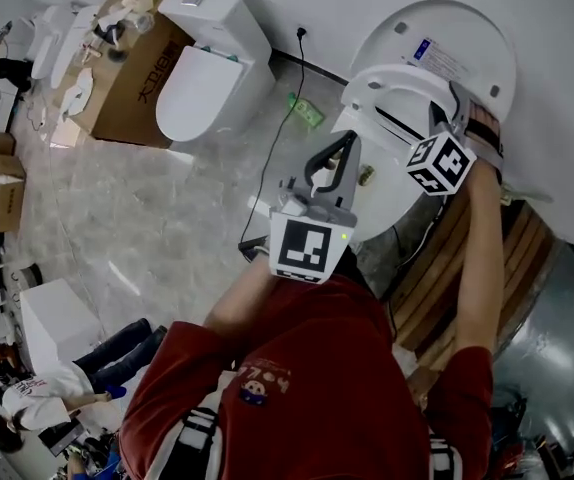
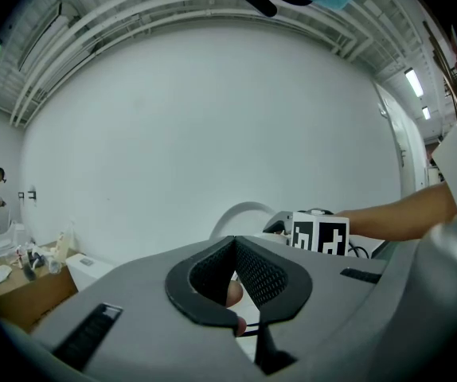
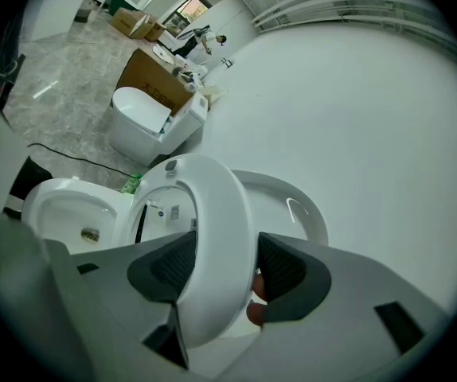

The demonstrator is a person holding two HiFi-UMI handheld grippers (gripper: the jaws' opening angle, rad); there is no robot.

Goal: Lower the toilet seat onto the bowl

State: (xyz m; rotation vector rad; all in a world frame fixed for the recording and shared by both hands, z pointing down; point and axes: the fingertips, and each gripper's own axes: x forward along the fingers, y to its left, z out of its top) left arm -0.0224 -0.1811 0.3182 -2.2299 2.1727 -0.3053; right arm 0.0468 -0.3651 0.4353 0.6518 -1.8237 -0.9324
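Note:
The white toilet (image 1: 382,208) stands against the wall. Its lid (image 1: 462,38) is upright, and the seat ring (image 1: 397,93) is tilted a little forward of it. My right gripper (image 1: 455,100) is shut on the top of the seat. In the right gripper view the seat rim (image 3: 212,237) runs between the two dark pads of the right gripper (image 3: 220,263), with the lid (image 3: 292,205) behind it and the open bowl (image 3: 69,213) to the left. My left gripper (image 1: 347,146) hangs in front of the bowl, shut and empty. In its own view the left gripper (image 2: 234,245) points at the bare wall.
A second toilet (image 1: 212,73) and a cardboard box (image 1: 132,68) stand at the back left. A black cable (image 1: 277,148) and a green bottle (image 1: 305,110) lie on the marble floor. Wooden slats (image 1: 467,258) sit right of the toilet. People are at the far left.

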